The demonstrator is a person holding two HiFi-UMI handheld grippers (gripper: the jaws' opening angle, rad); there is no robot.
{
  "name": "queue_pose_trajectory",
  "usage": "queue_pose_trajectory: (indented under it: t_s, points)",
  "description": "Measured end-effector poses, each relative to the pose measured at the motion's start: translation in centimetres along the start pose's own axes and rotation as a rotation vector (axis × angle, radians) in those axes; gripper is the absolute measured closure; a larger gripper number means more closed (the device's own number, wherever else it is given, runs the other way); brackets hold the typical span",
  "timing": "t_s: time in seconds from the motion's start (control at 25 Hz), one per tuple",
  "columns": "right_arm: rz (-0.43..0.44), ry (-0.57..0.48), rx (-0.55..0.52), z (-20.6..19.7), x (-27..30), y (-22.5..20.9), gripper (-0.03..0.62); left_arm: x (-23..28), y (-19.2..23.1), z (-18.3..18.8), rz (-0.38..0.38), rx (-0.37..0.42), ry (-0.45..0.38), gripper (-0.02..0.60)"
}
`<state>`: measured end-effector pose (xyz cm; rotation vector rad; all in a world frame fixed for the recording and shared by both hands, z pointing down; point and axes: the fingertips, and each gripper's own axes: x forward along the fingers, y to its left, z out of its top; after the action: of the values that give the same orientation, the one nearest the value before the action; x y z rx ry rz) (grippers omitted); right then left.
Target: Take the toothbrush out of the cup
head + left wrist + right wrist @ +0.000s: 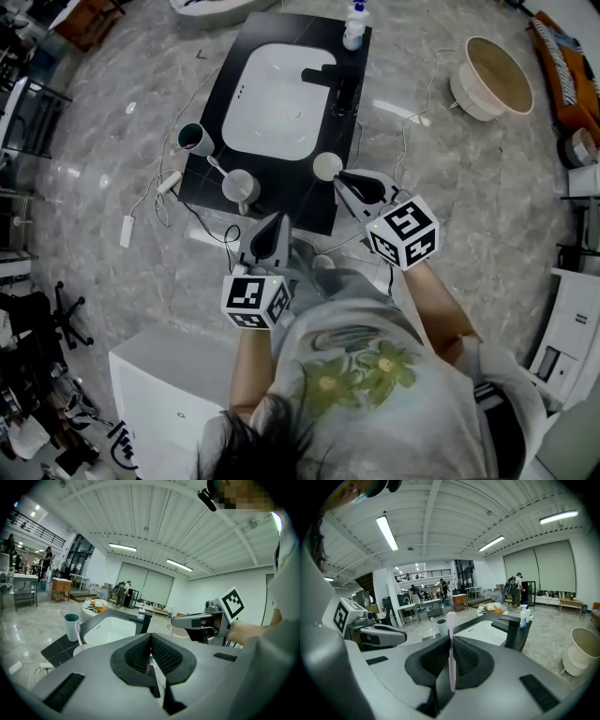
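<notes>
**Right gripper clamped on upright pink toothbrush.**
Raise straight up, grip firm; the white cup just ahead of its tips appears cleared. Left gripper pressed together, empty.

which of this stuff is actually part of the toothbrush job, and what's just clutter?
Job:
toothbrush, clamped in right gripper
white cup beside that gripper
left gripper, shut, empty

Clutter:
teal cup
grey cup holding second toothbrush
sink, faucet, soap bottle
basket on floor
</notes>
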<state>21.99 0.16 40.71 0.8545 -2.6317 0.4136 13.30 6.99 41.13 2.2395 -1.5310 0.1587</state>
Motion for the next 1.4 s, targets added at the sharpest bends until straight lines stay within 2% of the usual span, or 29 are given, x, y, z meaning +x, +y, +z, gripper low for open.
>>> queue_pose_trajectory:
  t_s: [0.32, 0.76, 1.0, 1.4]
  points:
    - [0.017, 0.073, -0.074, -2.5, 1.7, 1.8, 0.542, -0.9, 1.0, -1.3, 0.036, -0.013, 0.018, 0.563]
    - [0.028, 0.24, -0.067, -7.9, 6.1, 3.3, 0.542, -1.3, 3.6, -3.6, 0.064, -0.049, 0.057, 0.563]
    - [-0.016, 0.329, -0.16, -10.7, 8.9, 3.1, 0.542, -0.7, 5.3, -5.1, 0.066, -0.071, 0.09, 0.563]
    - [-0.054, 0.414, -0.304, -13.7, 13.8, 3.1, 0.542, 0.8, 8.4, -5.9, 0.076, -0.076, 0.122, 0.563]
